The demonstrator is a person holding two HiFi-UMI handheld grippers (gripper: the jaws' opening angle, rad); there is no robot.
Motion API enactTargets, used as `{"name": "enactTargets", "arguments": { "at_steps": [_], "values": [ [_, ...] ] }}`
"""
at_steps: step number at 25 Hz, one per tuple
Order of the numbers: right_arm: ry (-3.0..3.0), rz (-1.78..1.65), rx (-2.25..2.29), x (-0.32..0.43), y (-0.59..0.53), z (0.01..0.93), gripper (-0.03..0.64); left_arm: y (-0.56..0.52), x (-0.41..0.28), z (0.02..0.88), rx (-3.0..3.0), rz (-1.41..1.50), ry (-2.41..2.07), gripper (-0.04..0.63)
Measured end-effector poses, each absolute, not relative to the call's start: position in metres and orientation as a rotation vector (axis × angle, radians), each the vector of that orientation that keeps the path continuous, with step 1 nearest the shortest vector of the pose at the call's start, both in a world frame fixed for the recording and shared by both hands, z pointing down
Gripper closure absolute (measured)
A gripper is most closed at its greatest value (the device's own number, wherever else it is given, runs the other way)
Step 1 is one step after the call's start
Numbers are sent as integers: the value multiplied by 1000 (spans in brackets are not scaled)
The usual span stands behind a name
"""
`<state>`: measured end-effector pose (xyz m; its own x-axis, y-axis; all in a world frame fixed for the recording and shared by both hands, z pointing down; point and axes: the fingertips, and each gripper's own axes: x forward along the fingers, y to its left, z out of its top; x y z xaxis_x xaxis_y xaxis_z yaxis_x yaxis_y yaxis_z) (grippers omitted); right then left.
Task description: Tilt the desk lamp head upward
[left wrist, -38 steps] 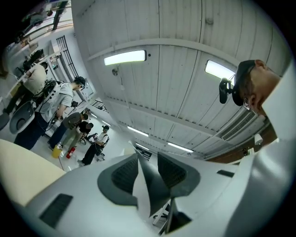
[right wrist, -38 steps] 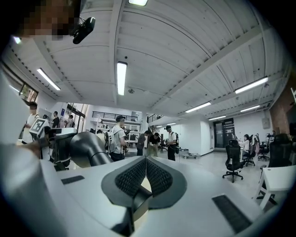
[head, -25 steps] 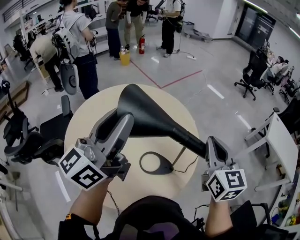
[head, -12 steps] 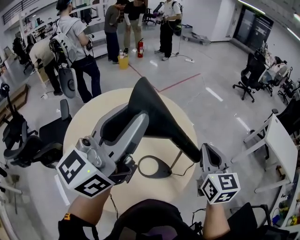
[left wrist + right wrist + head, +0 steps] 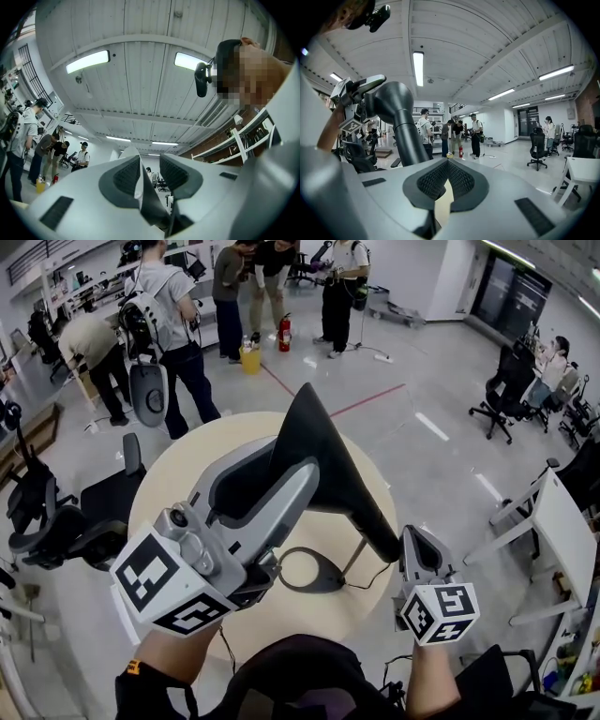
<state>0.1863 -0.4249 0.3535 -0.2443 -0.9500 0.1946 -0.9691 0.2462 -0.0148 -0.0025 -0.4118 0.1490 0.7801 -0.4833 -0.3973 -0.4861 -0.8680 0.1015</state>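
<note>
Above our round beige desk [image 5: 169, 474], the black cone-shaped desk lamp head [image 5: 328, 460] tilts steeply over its oval base [image 5: 314, 573]. Our left gripper [image 5: 292, 460] pinches its rim. Our right gripper [image 5: 419, 545], pressed nearly together and empty, sits beside the lamp's neck.

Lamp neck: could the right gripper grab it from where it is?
Probably yes. The right gripper sits just beside the lamp neck with nothing between them, but its jaws are together, so they would have to open first.
</note>
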Motion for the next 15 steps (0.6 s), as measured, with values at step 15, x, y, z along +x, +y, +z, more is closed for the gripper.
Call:
{"name": "enactTargets", "arguments": {
  "at_steps": [15],
  "values": [
    [-2326,186,1827,174,-426,360,601,-399,6,140,-2938,547,760,422]
  ]
}}
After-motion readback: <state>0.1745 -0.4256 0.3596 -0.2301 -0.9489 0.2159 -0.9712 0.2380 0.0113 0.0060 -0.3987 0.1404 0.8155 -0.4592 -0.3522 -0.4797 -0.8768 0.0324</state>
